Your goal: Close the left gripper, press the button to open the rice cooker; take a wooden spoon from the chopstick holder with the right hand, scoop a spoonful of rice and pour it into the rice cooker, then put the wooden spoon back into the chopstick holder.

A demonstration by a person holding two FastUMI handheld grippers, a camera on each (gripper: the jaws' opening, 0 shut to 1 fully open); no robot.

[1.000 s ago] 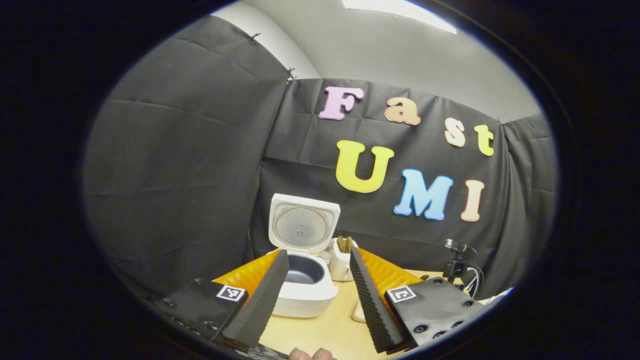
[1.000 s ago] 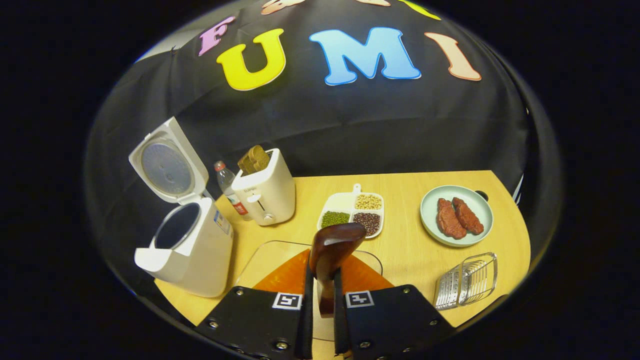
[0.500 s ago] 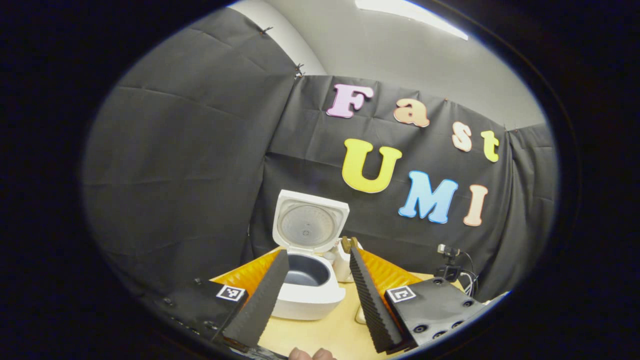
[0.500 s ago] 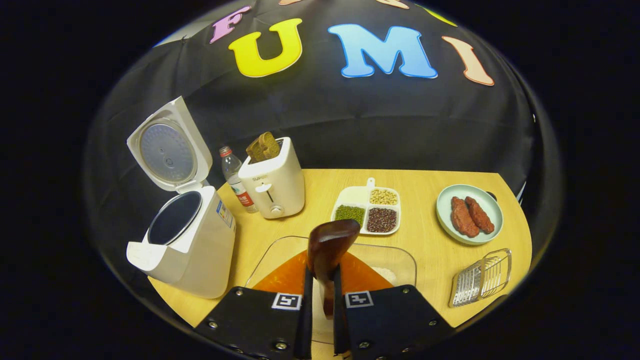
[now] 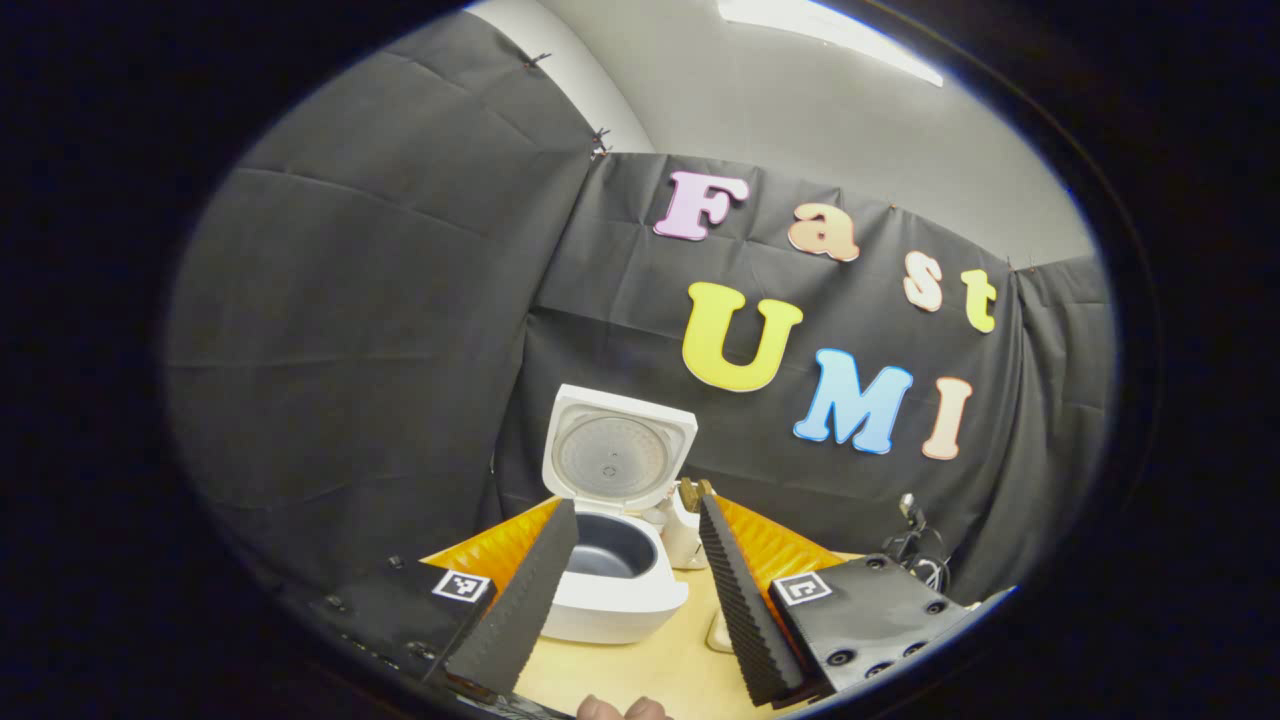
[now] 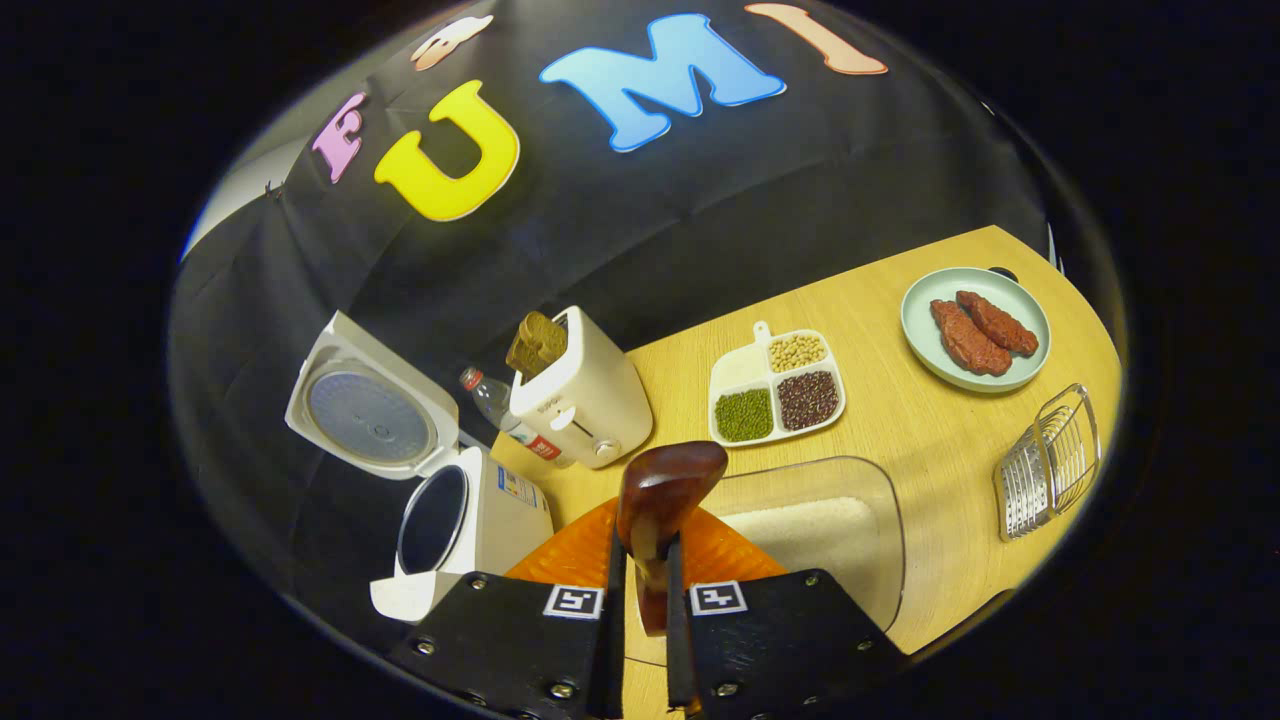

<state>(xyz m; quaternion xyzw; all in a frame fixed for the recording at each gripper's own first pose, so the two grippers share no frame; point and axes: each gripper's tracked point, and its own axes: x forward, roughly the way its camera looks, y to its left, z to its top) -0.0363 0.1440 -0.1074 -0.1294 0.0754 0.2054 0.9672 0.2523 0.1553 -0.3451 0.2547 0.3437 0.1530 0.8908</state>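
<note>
With the dark wooden spoon [image 6: 665, 490] clamped in the right hand-held gripper [image 6: 640, 600] at lower centre, rice may be spilled onto the bench [image 6: 930, 440] if tilted.

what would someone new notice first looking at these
Most likely the dark wooden spoon, clamped upright in the right tool at the bottom centre of the right gripper view, over a clear tub of white rice. Next, the white rice cooker at lower left, its lid flipped open and the pot showing; the left gripper view frames that cooker between the spread fingers of the open left tool.
</note>
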